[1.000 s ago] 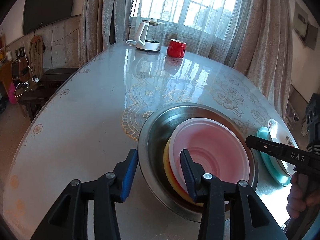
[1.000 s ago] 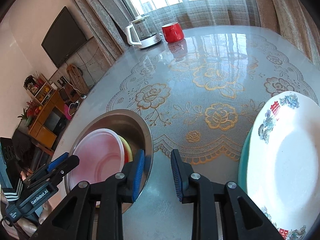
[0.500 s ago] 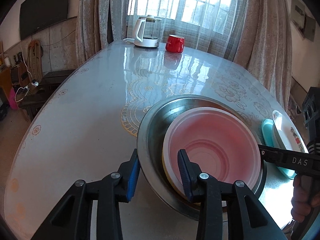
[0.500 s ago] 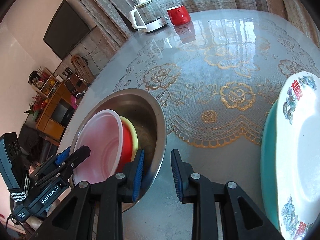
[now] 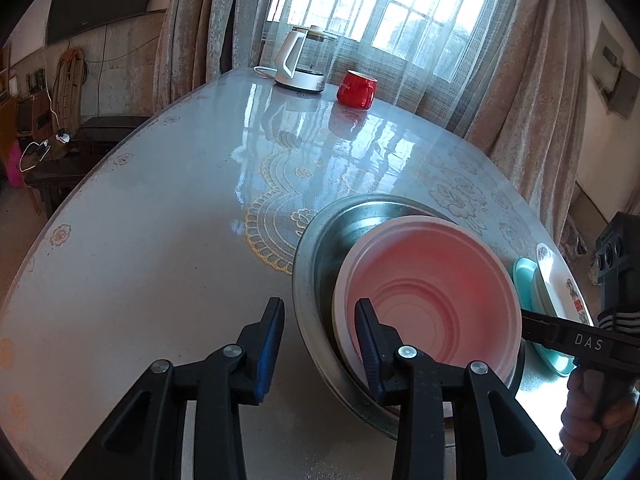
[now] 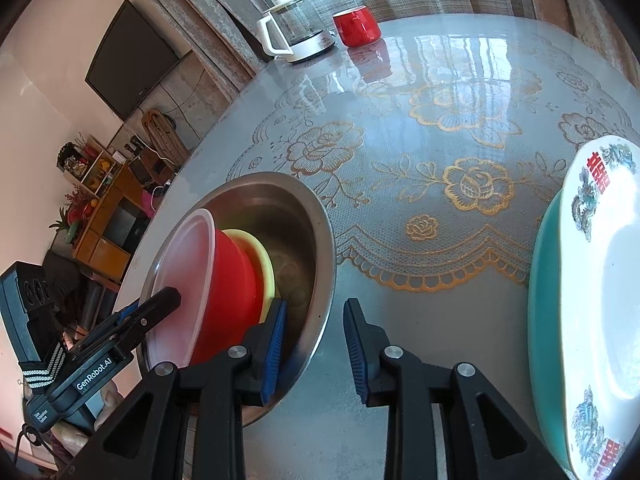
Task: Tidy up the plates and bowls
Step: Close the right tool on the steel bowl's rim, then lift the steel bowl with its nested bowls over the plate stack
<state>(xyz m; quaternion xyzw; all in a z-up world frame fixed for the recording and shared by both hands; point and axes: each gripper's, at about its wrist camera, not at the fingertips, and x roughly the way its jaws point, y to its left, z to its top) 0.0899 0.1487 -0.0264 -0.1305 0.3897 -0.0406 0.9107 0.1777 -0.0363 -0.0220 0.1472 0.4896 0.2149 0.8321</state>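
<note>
A steel basin [image 5: 320,236] [image 6: 316,236] holds a red bowl, pale pink inside [image 5: 432,280] [image 6: 228,280], nested in a yellow bowl [image 6: 260,252]. Both bowls lean steeply toward the left gripper. My left gripper [image 5: 320,340] straddles the near rims: one finger is inside the pink bowl, the other outside the basin, and the jaws are opening. The right gripper [image 6: 314,340] straddles the basin's opposite rim, opening slightly, with a gap at each pad. One of its fingers [image 5: 560,332] shows behind the bowl. A white patterned plate [image 6: 600,280] lies on a teal plate [image 6: 544,320].
A white kettle [image 5: 296,60] and a red mug [image 5: 356,88] stand at the far end of the glossy lace-patterned table [image 5: 160,240]. The table edge curves along the left. A hand [image 5: 592,400] holds the right gripper. Furniture and a wall TV stand beyond.
The nested red and yellow bowls have tipped up from lying flat to leaning steeply toward the left gripper. The left jaws narrowed around the rims. The right gripper's inner finger sits deeper in the basin.
</note>
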